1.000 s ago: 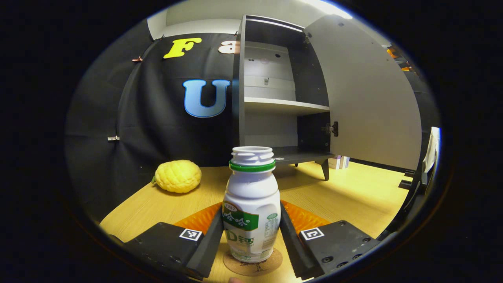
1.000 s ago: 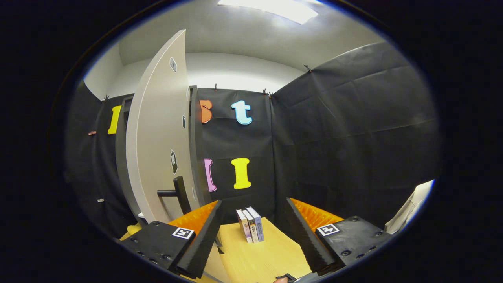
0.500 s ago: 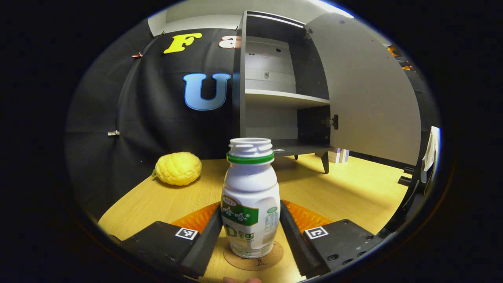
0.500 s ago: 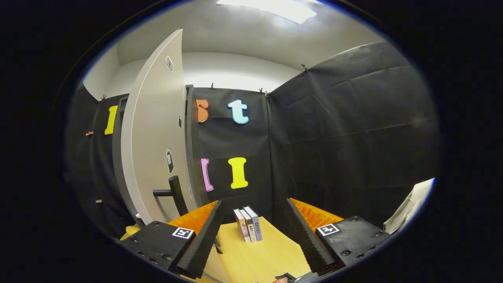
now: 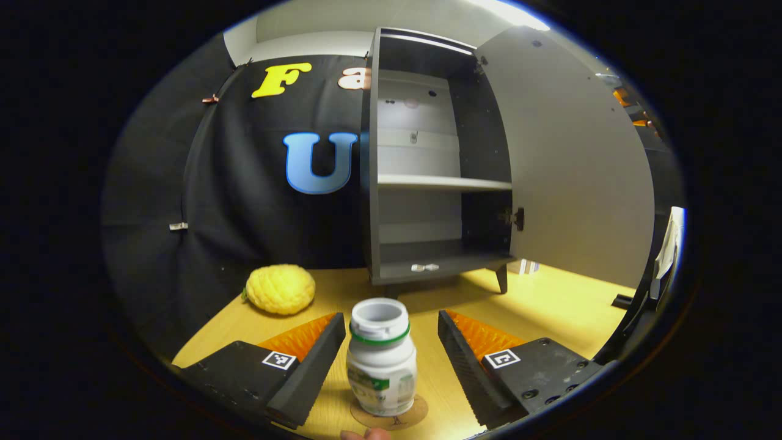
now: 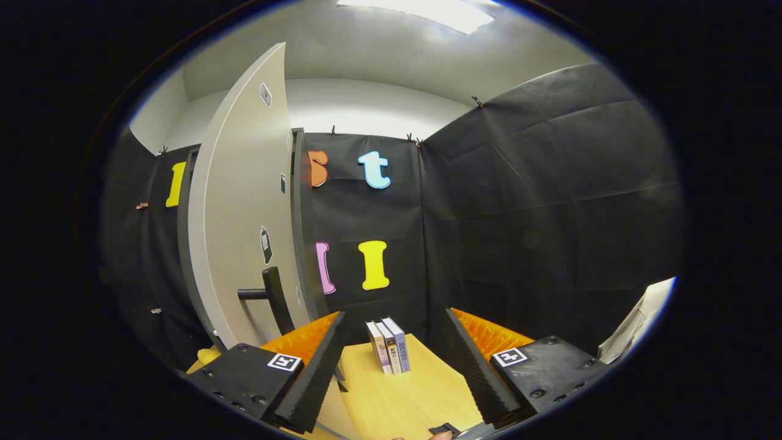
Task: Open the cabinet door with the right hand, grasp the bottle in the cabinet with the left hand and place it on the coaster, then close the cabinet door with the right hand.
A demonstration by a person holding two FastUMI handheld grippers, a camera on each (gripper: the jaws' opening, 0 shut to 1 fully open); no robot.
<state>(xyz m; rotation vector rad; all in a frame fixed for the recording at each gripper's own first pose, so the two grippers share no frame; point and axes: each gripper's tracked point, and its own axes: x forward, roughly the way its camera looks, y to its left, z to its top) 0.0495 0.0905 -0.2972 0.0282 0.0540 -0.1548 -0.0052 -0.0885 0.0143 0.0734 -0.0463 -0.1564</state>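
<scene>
Bottle [image 5: 381, 357] upright on coaster [image 5: 408, 414] at lower centre, coaster mostly hidden beneath it, left gripper [image 5: 385, 354] spread clear either side, right gripper [image 6: 394, 354] agape and empty, cabinet door [image 6: 235, 226] ajar at left, its lower edge cut off.

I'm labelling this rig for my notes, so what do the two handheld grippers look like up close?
The left gripper and the right gripper look alike: two wedge-shaped fingers with ribbed faces, on blocky black bodies with screws. Each body carries a small square black-and-white marker tag.
</scene>
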